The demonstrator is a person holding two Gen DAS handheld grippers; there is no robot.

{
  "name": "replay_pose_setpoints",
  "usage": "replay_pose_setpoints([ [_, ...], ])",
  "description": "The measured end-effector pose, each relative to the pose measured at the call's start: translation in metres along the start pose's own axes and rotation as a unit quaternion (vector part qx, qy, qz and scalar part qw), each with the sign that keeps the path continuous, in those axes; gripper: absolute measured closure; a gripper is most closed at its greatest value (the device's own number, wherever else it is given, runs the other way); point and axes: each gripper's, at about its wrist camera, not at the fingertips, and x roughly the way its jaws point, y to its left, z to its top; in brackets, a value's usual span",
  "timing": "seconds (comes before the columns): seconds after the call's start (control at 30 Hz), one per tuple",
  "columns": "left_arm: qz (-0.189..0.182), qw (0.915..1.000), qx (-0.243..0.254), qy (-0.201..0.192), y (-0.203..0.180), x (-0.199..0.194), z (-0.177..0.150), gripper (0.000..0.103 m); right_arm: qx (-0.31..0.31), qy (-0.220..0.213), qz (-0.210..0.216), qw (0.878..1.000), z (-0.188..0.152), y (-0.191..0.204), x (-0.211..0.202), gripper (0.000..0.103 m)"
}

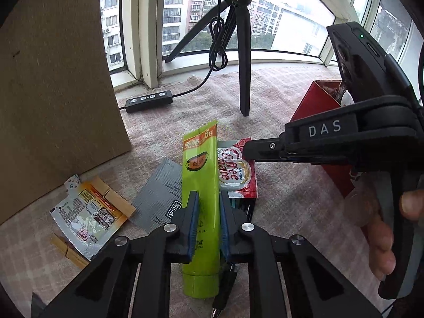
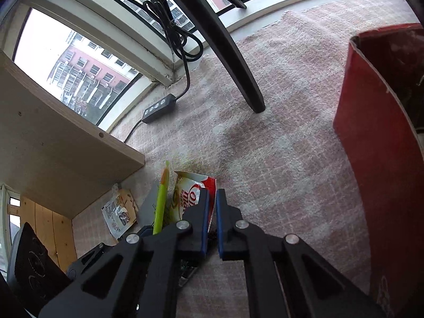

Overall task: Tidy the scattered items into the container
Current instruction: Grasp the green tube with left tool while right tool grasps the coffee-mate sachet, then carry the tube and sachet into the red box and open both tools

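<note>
Left hand-held gripper (image 1: 208,209) clamped on green tube (image 1: 201,185), right hand-held gripper (image 2: 211,206) pinching sachet (image 2: 192,193)

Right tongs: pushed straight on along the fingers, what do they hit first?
Likely the Coffee-mate sachet already at the tips of the right tongs, then the pink plaid cloth under it; depth is unclear.
</note>
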Motion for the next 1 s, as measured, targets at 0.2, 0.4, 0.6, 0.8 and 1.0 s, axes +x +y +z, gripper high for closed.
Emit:
replay_pose_setpoints([
  [0.2, -0.001, 0.9999, -0.01, -0.009, 0.008, -0.007, -0.003, 0.094, -0.003, -0.005, 0.023, 1.0, -0.003, 0.007, -0.004, 0.1],
  [0.4, -0.011, 0.9994, -0.024, -0.021, 0.016, -0.017, -0.007, 0.097, -0.014, -0.023, 0.034, 0.999, -0.003, 0.019, -0.011, 0.102],
  [0.6, -0.016, 0.9987, -0.03, -0.038, 0.016, -0.035, -0.009, 0.097, -0.041, -0.045, 0.034, 0.998, -0.007, 0.031, -0.033, 0.102],
  [0.8, -0.027, 0.9972, -0.035, -0.06, 0.01, -0.06, -0.008, 0.097, -0.059, -0.069, 0.053, 0.994, -0.018, 0.043, -0.064, 0.102],
  [1.0, -0.045, 0.9943, -0.031, -0.091, -0.008, -0.094, -0.005, 0.097, -0.074, -0.102, 0.077, 0.989, -0.035, 0.05, -0.112, 0.102],
])
